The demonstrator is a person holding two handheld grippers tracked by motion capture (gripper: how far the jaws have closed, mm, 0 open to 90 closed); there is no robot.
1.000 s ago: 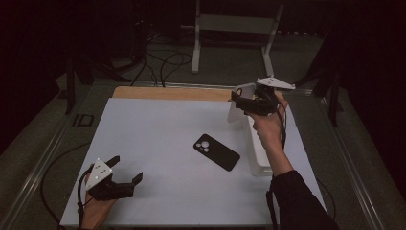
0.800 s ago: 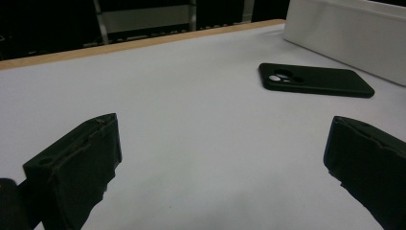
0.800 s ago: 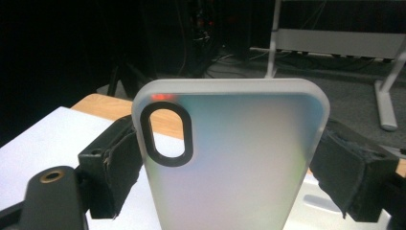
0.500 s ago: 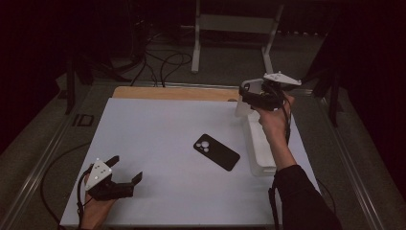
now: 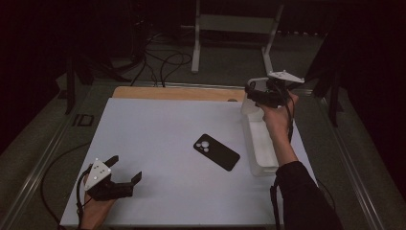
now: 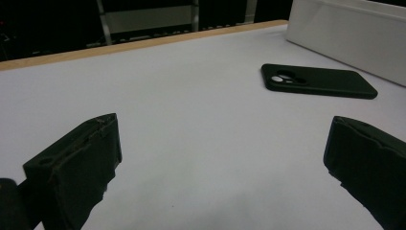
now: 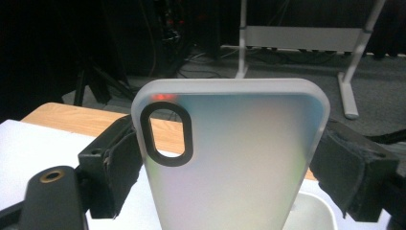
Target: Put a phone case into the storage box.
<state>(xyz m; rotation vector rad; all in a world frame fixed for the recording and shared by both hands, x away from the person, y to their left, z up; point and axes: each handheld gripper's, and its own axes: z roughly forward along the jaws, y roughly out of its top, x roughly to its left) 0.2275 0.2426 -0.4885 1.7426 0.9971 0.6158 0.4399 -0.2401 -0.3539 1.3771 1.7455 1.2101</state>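
Two jaws of the right gripper [image 7: 230, 167] clamp the frosted phone case [image 7: 234, 158] upright between them; the left gripper [image 5: 125, 178] gapes wide, empty.

Black phone [image 5: 216, 152], white stand [image 5: 233, 24]

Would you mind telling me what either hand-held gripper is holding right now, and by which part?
The right hand-held gripper grips a translucent phone case by its two long side edges. The left hand-held gripper is open and holds nothing.
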